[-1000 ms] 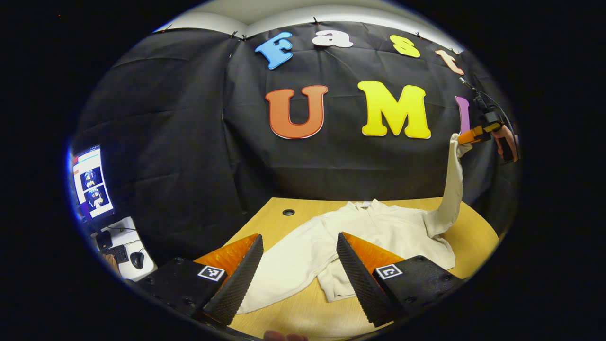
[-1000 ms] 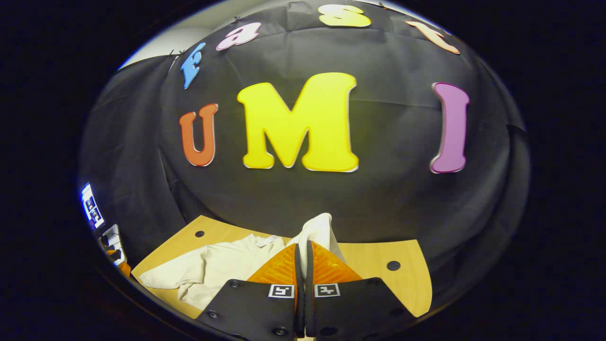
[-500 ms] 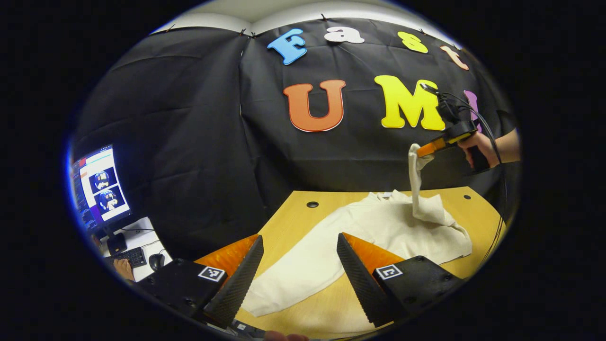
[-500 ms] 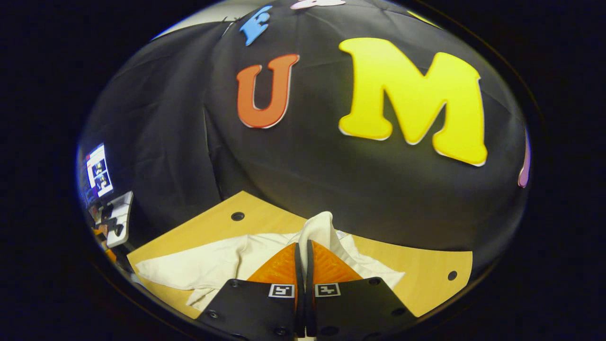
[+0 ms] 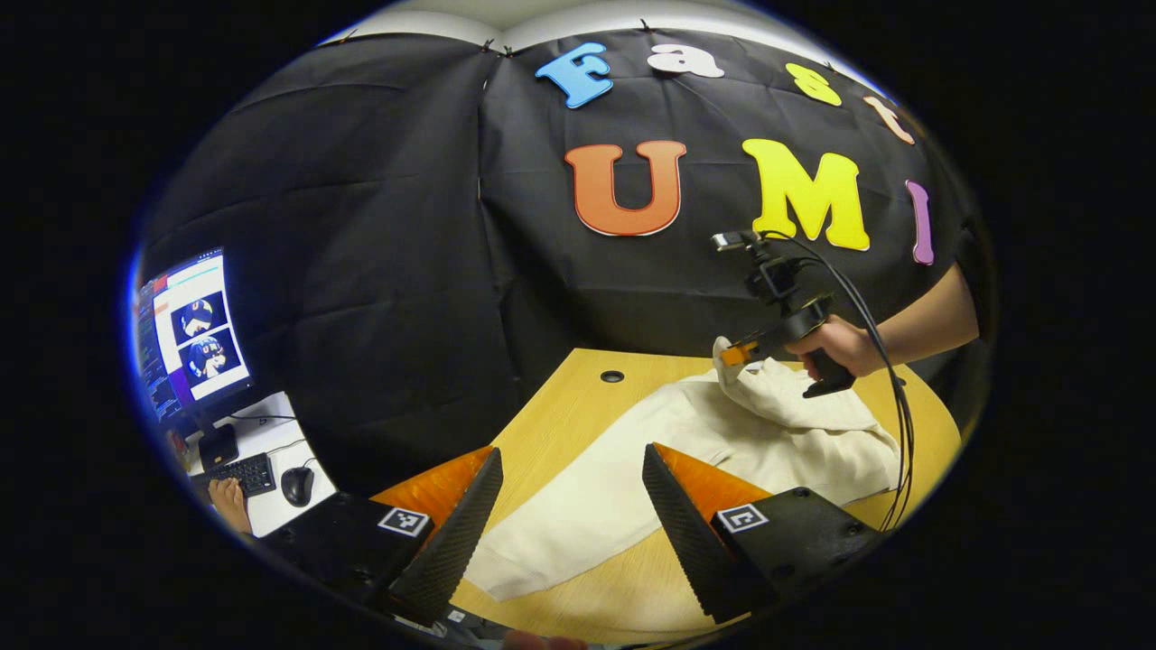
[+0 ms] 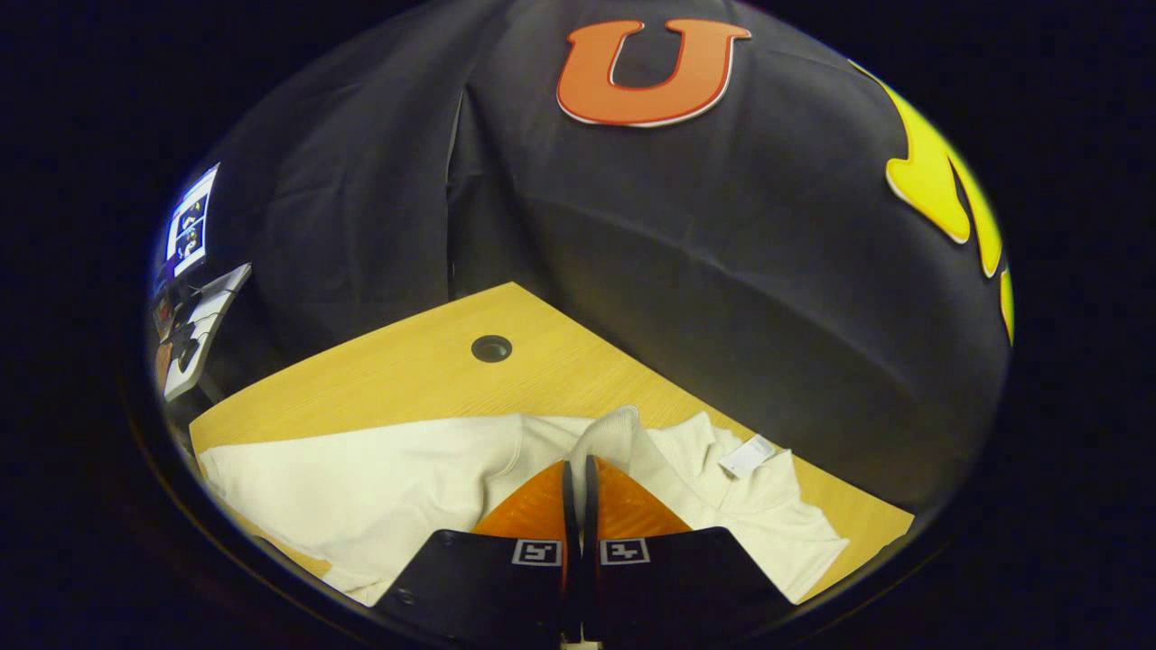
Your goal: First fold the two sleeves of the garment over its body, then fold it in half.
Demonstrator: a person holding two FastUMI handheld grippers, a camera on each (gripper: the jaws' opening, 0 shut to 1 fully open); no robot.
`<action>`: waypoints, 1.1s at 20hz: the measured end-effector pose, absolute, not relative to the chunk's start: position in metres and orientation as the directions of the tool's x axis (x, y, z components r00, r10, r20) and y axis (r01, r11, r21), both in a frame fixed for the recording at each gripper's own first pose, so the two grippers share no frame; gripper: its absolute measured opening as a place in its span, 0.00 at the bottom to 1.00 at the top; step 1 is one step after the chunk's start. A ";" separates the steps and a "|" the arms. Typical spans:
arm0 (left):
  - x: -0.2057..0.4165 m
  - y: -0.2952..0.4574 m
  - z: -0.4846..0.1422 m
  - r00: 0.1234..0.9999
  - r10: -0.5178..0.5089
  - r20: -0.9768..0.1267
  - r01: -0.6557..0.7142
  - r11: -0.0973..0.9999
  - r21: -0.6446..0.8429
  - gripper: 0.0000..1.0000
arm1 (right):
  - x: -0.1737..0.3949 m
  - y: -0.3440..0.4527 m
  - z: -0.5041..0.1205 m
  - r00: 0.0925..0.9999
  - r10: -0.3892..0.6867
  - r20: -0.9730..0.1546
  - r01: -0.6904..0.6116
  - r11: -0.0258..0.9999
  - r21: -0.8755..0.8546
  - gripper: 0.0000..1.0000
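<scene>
In the left gripper view, the left gripper (image 5: 564, 506) hangs above the near edge of the wooden table (image 5: 560, 415) with its jaws wide apart and nothing between them. Just beyond its fingertips the cream garment (image 5: 668, 451) lies flat on the table. Its free sleeve (image 5: 560, 533) stretches from the body toward the near edge, and the collar end points to the far side, toward the black cloth wall (image 5: 379, 271). Farther away, over the far part of the garment, the right gripper (image 5: 739, 352), held by a hand (image 5: 831, 348), has its jaws clamped on the cuff of the other sleeve (image 6: 607, 433), which is draped across the body. In the right gripper view a white label (image 6: 747, 456) shows near the collar. Left of the table stand a monitor (image 5: 185, 329), a keyboard (image 5: 239, 474) and a mouse (image 5: 294, 485).
</scene>
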State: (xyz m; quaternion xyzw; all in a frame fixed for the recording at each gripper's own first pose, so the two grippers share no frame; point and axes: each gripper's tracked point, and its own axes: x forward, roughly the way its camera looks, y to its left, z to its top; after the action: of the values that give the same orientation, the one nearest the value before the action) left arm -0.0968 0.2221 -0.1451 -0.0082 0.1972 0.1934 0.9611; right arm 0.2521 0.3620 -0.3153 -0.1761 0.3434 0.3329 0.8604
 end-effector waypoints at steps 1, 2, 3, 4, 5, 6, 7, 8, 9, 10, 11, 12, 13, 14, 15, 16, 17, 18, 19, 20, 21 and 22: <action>-0.095 0.226 -0.146 0.846 0.369 -0.384 -0.374 0.925 0.067 0.99 | 0.250 0.365 -0.326 0.539 0.441 -0.718 -0.683 0.728 -0.066 0.01; -0.094 0.230 -0.147 0.845 0.370 -0.386 -0.372 0.926 0.072 0.99 | 0.245 0.365 -0.338 0.527 0.422 -0.738 -0.673 0.738 -0.059 0.00; -0.093 0.233 -0.148 0.844 0.370 -0.388 -0.372 0.925 0.074 0.99 | 0.242 0.367 -0.348 0.519 0.416 -0.747 -0.665 0.746 -0.046 0.01; -0.093 0.236 -0.151 0.843 0.370 -0.390 -0.371 0.926 0.075 0.99 | 0.240 0.369 -0.353 0.515 0.417 -0.749 -0.654 0.756 -0.028 0.02; -0.092 0.238 -0.153 0.841 0.369 -0.396 -0.371 0.926 0.076 0.99 | 0.239 0.373 -0.356 0.510 0.423 -0.749 -0.644 0.765 -0.008 0.03; -0.091 0.239 -0.153 0.840 0.368 -0.398 -0.370 0.926 0.076 0.99 | 0.238 0.377 -0.355 0.512 0.432 -0.742 -0.633 0.774 0.015 0.08; -0.090 0.239 -0.154 0.842 0.364 -0.397 -0.368 0.927 0.069 0.99 | 0.236 0.382 -0.354 0.511 0.452 -0.731 -0.628 0.777 0.041 0.13; -0.088 0.239 -0.157 0.843 0.357 -0.402 -0.365 0.929 0.061 0.99 | 0.233 0.386 -0.350 0.512 0.464 -0.723 -0.627 0.777 0.055 0.14; -0.087 0.239 -0.158 0.843 0.355 -0.404 -0.364 0.930 0.056 0.99 | 0.230 0.388 -0.345 0.510 0.473 -0.718 -0.634 0.771 0.058 0.28; -0.086 0.238 -0.159 0.843 0.351 -0.407 -0.361 0.931 0.053 0.99 | 0.227 0.388 -0.339 0.512 0.485 -0.709 -0.641 0.765 0.060 0.43; -0.084 0.238 -0.160 0.846 0.346 -0.406 -0.356 0.933 0.053 0.99 | 0.225 0.387 -0.336 0.517 0.491 -0.702 -0.643 0.763 0.060 0.56; -0.083 0.237 -0.161 0.850 0.344 -0.400 -0.352 0.934 0.055 0.99 | 0.223 0.385 -0.331 0.520 0.496 -0.695 -0.640 0.765 0.067 0.63; -0.082 0.237 -0.161 0.853 0.341 -0.396 -0.348 0.936 0.056 0.99 | 0.221 0.383 -0.324 0.526 0.504 -0.685 -0.631 0.772 0.082 0.70; -0.083 0.236 -0.164 0.854 0.336 -0.396 -0.343 0.938 0.057 0.99 | 0.217 0.380 -0.314 0.534 0.511 -0.674 -0.621 0.777 0.098 0.72; -0.084 0.235 -0.167 0.854 0.332 -0.400 -0.336 0.940 0.063 0.99 | 0.214 0.375 -0.305 0.542 0.517 -0.663 -0.615 0.781 0.106 0.82; -0.088 0.236 -0.170 0.853 0.332 -0.403 -0.331 0.941 0.074 0.99 | 0.210 0.369 -0.295 0.552 0.518 -0.653 -0.611 0.784 0.106 0.86; -0.092 0.238 -0.173 0.851 0.333 -0.406 -0.328 0.941 0.086 0.99 | 0.206 0.360 -0.285 0.565 0.515 -0.644 -0.612 0.785 0.090 0.89; -0.097 0.238 -0.176 0.850 0.333 -0.409 -0.322 0.942 0.096 0.99 | 0.200 0.349 -0.278 0.581 0.509 -0.635 -0.619 0.783 0.062 0.91; -0.102 0.238 -0.179 0.850 0.329 -0.411 -0.315 0.943 0.104 0.99 | 0.196 0.339 -0.267 0.598 0.509 -0.619 -0.623 0.781 0.041 0.91; -0.108 0.240 -0.181 0.849 0.329 -0.413 -0.310 0.944 0.114 0.99 | 0.189 0.331 -0.254 0.613 0.513 -0.601 -0.624 0.781 0.030 0.92; -0.113 0.240 -0.184 0.850 0.324 -0.416 -0.301 0.946 0.121 0.99 | 0.181 0.321 -0.240 0.630 0.516 -0.580 -0.619 0.785 0.026 0.92; -0.118 0.239 -0.187 0.852 0.317 -0.417 -0.293 0.948 0.123 0.99 | 0.173 0.309 -0.227 0.650 0.514 -0.560 -0.607 0.795 0.025 0.93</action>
State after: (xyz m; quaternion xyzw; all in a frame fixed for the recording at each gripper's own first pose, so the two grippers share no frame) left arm -0.1178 0.2395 -0.1868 0.0273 0.2212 0.1585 0.9619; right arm 0.1730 0.3094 -0.2272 -0.0825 0.2811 0.3096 0.9046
